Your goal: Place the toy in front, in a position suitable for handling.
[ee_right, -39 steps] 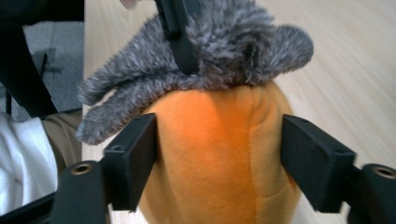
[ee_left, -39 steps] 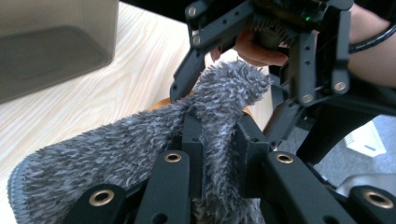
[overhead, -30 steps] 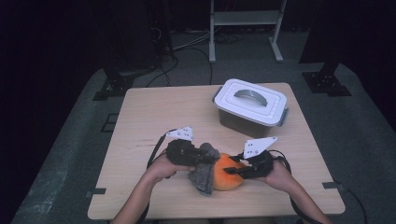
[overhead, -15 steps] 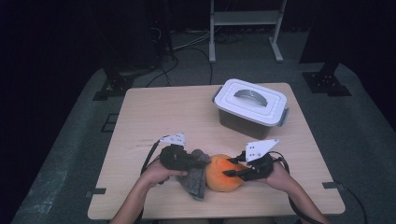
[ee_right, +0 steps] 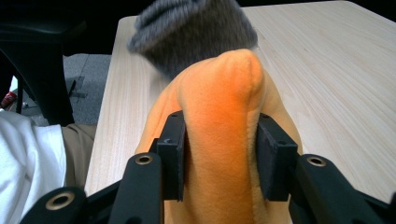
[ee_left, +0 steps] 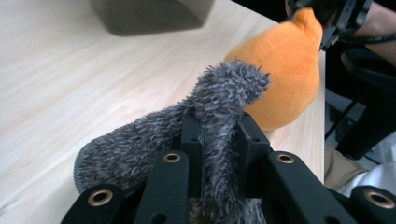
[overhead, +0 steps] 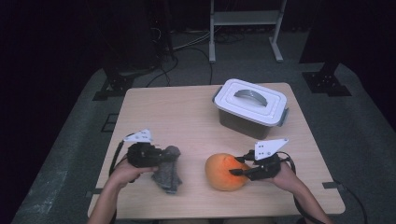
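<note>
A grey fuzzy plush (overhead: 167, 170) lies at the table's front left, and my left gripper (overhead: 161, 156) is shut on it. In the left gripper view a fold of this grey plush (ee_left: 219, 107) is pinched between the jaws of my left gripper (ee_left: 218, 135). An orange plush (overhead: 223, 171) sits at the front right, apart from the grey one. My right gripper (overhead: 238, 167) grips its right side. In the right gripper view a ridge of the orange plush (ee_right: 219, 102) stands between the pads of my right gripper (ee_right: 219, 149); the jaws have just been opening but still touch it.
A grey box with a white handled lid (overhead: 251, 106) stands at the back right of the wooden table (overhead: 173, 116). The person's knees and white shirt are at the near edge. Dark floor, cables and a metal stand lie beyond the table.
My left gripper has pulled the grey plush leftward, away from the orange plush it was lying against. The right gripper has stayed by the orange plush.
</note>
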The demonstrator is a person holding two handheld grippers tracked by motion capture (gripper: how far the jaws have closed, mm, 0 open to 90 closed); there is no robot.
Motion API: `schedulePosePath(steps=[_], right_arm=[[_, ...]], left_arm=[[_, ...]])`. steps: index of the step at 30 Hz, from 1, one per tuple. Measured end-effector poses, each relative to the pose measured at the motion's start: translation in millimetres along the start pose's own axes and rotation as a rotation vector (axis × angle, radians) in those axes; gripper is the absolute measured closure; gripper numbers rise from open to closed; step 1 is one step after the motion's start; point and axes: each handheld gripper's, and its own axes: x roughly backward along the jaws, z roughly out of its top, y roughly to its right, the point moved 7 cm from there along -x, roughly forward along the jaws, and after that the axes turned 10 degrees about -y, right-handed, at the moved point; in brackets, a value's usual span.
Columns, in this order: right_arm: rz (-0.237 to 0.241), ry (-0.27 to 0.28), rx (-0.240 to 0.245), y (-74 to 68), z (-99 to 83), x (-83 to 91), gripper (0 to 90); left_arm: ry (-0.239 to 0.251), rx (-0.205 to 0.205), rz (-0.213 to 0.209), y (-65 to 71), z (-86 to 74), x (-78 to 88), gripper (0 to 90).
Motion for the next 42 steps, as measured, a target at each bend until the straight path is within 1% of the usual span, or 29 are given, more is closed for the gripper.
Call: schedulePosePath(steps=[3, 6, 8, 10, 12, 14, 16, 18, 19, 20, 21, 23, 25, 27, 29, 31, 32, 34, 36, 39, 40, 41, 42], right_arm=[[0.002, 0.004, -0.002, 0.7, -0.3, -0.2, 58.0], [0.002, 0.007, -0.002, 0.7, -0.8, 0.1, 57.9], [0.001, 0.008, -0.002, 0.7, -1.4, 0.3, 57.7], [0.003, 0.007, -0.004, 0.5, -2.2, 0.7, 57.7], [0.005, 0.006, -0.003, 0.2, -2.9, 1.3, 57.7], [0.005, 0.005, 0.0, 0.2, -3.2, 1.8, 57.7], [0.005, 0.0, 0.002, -0.4, -3.9, 2.7, 57.5], [0.005, -0.006, 0.005, -0.4, -5.1, 4.2, 57.0], [0.007, -0.009, 0.005, -0.1, -6.1, 5.3, 56.5], [0.007, -0.011, 0.004, 0.5, -7.3, 6.6, 55.9], [0.007, -0.011, 0.004, 0.5, -7.3, 6.6, 55.9], [0.004, -0.014, -0.012, 3.1, -12.6, 12.2, 52.6], [0.004, -0.014, -0.02, 3.3, -14.3, 13.8, 51.5], [0.008, -0.015, -0.039, 3.6, -17.4, 16.8, 49.3], [0.012, -0.02, -0.061, 3.1, -20.5, 19.8, 46.2], [0.005, -0.021, -0.076, 3.7, -23.5, 22.9, 43.3], [-0.002, -0.023, -0.086, 4.1, -25.0, 24.7, 41.3], [-0.015, -0.021, -0.118, 5.1, -26.9, 27.7, 37.0], [-0.028, -0.028, -0.156, 5.8, -26.9, 29.0, 32.5], [-0.053, -0.044, -0.165, 3.6, -21.6, 29.4, 27.6], [-0.057, -0.052, -0.166, 2.5, -18.7, 29.0, 27.1], [-0.059, -0.061, -0.158, -0.2, -11.2, 27.0, 26.2], [-0.059, -0.061, -0.158, -0.2, -11.2, 27.0, 26.2]], left_arm=[[-0.016, -0.004, 0.051, -4.8, -4.5, 20.1, 76.0], [-0.02, 0.001, 0.097, -11.3, -9.2, 38.1, 76.0], [-0.014, 0.017, 0.116, -15.5, -12.9, 46.1, 76.0], [-0.02, 0.028, 0.135, -20.3, -19.0, 47.6, 76.0], [-0.028, 0.042, 0.145, -25.0, -25.3, 42.8, 75.5], [-0.043, 0.067, 0.148, -30.8, -33.8, 30.0, 75.1], [-0.05, 0.081, 0.137, -33.5, -39.1, 18.1, 73.9], [-0.033, 0.095, 0.124, -34.2, -41.2, 5.8, 71.9], [-0.035, 0.096, 0.12, -34.2, -41.6, 0.3, 71.0], [-0.035, 0.096, 0.12, -34.2, -41.6, 0.3, 70.3], [-0.033, 0.099, 0.119, -34.1, -41.3, -7.0, 70.3], [-0.033, 0.103, 0.115, -33.9, -40.7, -15.6, 64.8], [-0.034, 0.106, 0.117, -33.9, -40.7, -22.4, 63.1], [-0.02, 0.115, 0.116, -33.8, -40.3, -26.8, 59.3], [-0.012, 0.117, 0.133, -34.1, -40.4, -29.3, 53.6], [0.003, 0.109, 0.144, -33.2, -39.9, -30.4, 50.5], [0.011, 0.111, 0.144, -32.6, -39.7, -30.6, 48.5], [0.016, 0.114, 0.153, -32.6, -39.9, -31.5, 44.8], [0.015, 0.115, 0.151, -31.7, -40.8, -32.7, 43.1], [0.017, 0.109, 0.151, -30.0, -40.8, -33.5, 41.5], [0.02, 0.106, 0.15, -29.2, -40.3, -33.4, 41.4], [0.024, 0.104, 0.148, -28.2, -39.5, -33.2, 40.8], [0.024, 0.1, 0.146, -27.0, -38.8, -32.9, 40.8]])
